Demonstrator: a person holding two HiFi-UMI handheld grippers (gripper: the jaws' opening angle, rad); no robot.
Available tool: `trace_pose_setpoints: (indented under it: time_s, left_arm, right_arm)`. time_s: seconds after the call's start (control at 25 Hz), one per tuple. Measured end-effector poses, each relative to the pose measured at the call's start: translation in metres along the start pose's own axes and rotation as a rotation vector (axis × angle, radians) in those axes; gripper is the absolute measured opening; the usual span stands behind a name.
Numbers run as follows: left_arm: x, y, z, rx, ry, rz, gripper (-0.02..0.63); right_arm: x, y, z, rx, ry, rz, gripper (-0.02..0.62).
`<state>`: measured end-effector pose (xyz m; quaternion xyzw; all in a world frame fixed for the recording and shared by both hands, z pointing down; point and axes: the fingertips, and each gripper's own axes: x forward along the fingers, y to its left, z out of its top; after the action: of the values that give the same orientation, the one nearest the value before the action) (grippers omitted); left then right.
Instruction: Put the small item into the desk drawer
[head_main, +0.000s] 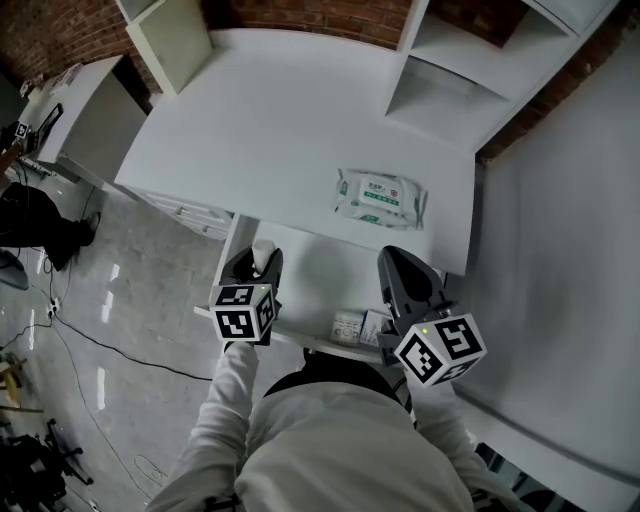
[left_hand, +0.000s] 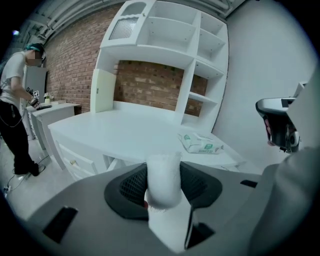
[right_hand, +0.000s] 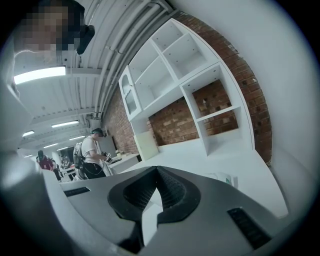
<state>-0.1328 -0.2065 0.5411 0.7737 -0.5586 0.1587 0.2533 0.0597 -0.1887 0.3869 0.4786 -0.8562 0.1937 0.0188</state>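
My left gripper (head_main: 257, 262) is shut on a small white roll-shaped item (head_main: 263, 250) and hovers over the left part of the open white desk drawer (head_main: 320, 272). In the left gripper view the white item (left_hand: 163, 176) stands upright between the dark pads and fills the gap at the left gripper (left_hand: 162, 192). My right gripper (head_main: 396, 262) hangs over the drawer's right side, shut, with nothing in it. In its own view the right gripper (right_hand: 158, 173) has its tips touching. A couple of small boxes (head_main: 354, 326) lie at the drawer's near edge.
A pack of wet wipes (head_main: 380, 197) lies on the white desk (head_main: 280, 120) just behind the drawer. White shelving (head_main: 470, 60) lines the back, and a white wall (head_main: 560, 300) closes the right. A person (left_hand: 14, 100) stands by a side table on the left, and cables (head_main: 110, 345) run along the floor.
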Motion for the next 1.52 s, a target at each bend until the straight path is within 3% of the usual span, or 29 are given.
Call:
trace_pose_setpoints:
  time_s: [0.88, 1.52]
  left_arm:
    - [0.078, 0.013, -0.104, 0.038, 0.399, 0.011, 0.192]
    - [0.109, 0.014, -0.162, 0.088, 0.555, -0.012, 0.192]
  right_arm:
    - [-0.007, -0.021, -0.008, 0.031, 0.023, -0.043, 0.028]
    - [0.000, -0.024, -0.013, 0.039, 0.052, -0.034, 0.028]
